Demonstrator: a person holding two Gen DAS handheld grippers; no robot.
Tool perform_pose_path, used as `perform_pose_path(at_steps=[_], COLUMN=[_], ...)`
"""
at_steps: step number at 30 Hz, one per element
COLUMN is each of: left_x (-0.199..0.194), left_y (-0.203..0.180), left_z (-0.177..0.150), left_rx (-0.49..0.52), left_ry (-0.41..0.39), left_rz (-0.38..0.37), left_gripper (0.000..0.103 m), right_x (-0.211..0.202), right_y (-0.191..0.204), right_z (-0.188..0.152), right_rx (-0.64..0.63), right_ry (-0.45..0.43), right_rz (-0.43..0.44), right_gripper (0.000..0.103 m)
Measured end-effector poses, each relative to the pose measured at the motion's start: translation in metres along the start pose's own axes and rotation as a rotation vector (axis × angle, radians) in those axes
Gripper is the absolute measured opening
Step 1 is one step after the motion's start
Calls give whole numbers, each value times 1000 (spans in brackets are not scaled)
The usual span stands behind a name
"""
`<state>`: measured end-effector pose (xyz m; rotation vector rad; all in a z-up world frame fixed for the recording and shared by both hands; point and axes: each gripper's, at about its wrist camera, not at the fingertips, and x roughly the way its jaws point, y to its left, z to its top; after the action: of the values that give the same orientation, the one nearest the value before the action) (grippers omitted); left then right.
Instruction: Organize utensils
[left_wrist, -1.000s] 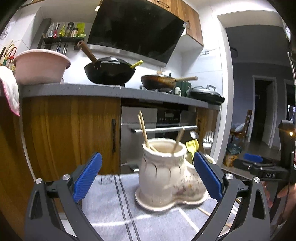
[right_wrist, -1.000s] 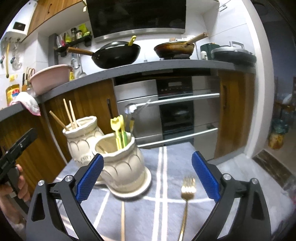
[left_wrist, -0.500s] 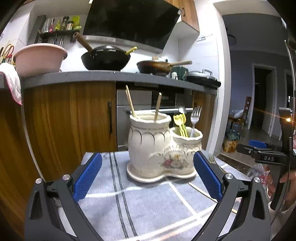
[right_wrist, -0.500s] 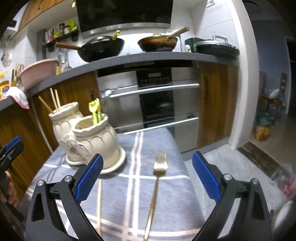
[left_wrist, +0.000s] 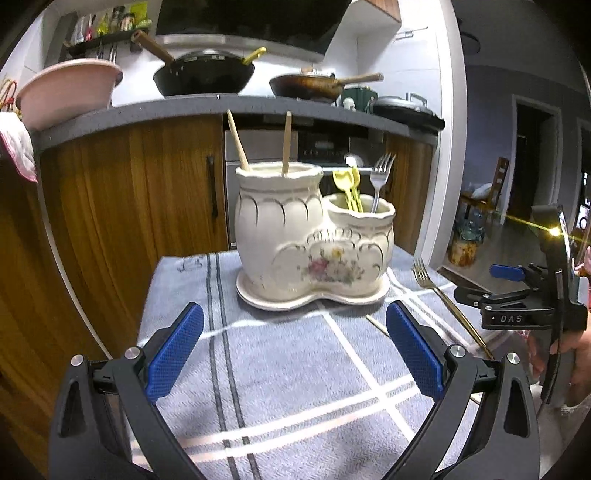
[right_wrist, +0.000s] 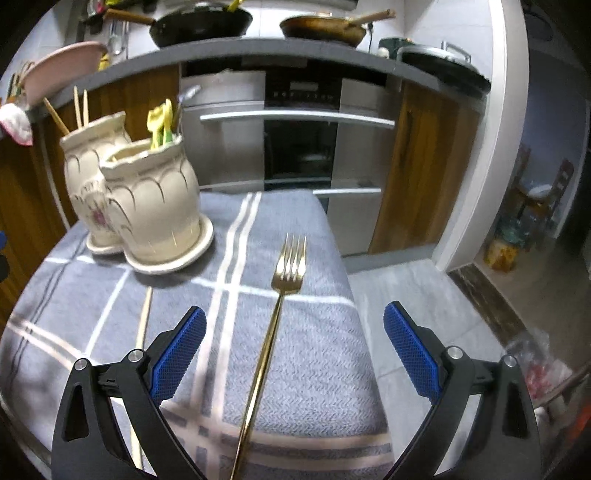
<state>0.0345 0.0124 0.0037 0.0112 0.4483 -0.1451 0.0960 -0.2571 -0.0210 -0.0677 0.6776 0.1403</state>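
The right gripper (right_wrist: 291, 347) has its blue fingers (right_wrist: 177, 350) wide apart and holds nothing; between them, on the grey checked cloth (right_wrist: 314, 369), lies a gold fork (right_wrist: 275, 314) with its tines pointing away from the camera and its handle running back toward the gripper. Left of the fork, a single wooden chopstick (right_wrist: 142, 336) lies on the same cloth, apart from the fork. The left gripper (left_wrist: 293, 347) also has its fingers (left_wrist: 173, 354) spread apart and empty, above the cloth. Beyond them stands a cream ceramic utensil holder (left_wrist: 310, 243) with two joined pots on one base. The taller pot carries wooden chopsticks (left_wrist: 238, 142) standing tilted, and the lower pot carries yellow plastic utensils (left_wrist: 349, 186) and a silver fork (left_wrist: 380, 181). In the left wrist view the gold fork is to the right of the holder, near its base but not touching it. At the right edge of this view a person's hand (left_wrist: 569, 343) holds the other gripper. Behind the cloth there is a kitchen worktop (left_wrist: 221, 109) with a black wok (left_wrist: 205, 75) and a pink basin (left_wrist: 66, 88).
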Motion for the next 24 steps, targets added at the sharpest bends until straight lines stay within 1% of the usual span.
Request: perform_pose_path(at_steps=[4,6,7,8,10,11,13,14,15,16,18,21,23,24], left_x=[6,10,11,12,14,14,15,15,15,16,17,18,18,18], left_y=[-2,-5,-6,-7,-10,-11,-13,-13,-14,-14,-15,-18,-21,-23], left_z=[-2,-4,-4,-5,-7,-8,-9,-9,-9,-9,-9,-8,-7,-5], left_rx=[2,10,14,20,34,40,46,47,46,47,48,52,52,56], left_ry=[29,43,47,53,64,67,73,76,79,82,85,90,93,97], left_rz=[6,5,3,0,-1,-1,-4,-5,-6,-7,-6,1,4,6], left_gripper=[97,97,97,97,97,97,97,97,97,97,97,97,97,97], right_x=[9,15,18,21,29,33,39,42,45,47,51,52,52,52], right_y=[1,2,3,4,6,7,7,8,8,9,11,13,12,11], right_z=[4,7,8,9,12,14,16,17,16,16,15,16,16,16], right_rx=[16,15,13,11,0,-4,-2,-1,-3,-5,-13,-22,-18,-15], right_ry=[33,54,65,79,110,124,144,156,168,178,189,188,188,187], right_rz=[33,47,49,48,45,48,50,52,55,56,62,68,73,76], right_gripper=[96,92,83,78,60,57,44,40,35,30,25,23,19,15])
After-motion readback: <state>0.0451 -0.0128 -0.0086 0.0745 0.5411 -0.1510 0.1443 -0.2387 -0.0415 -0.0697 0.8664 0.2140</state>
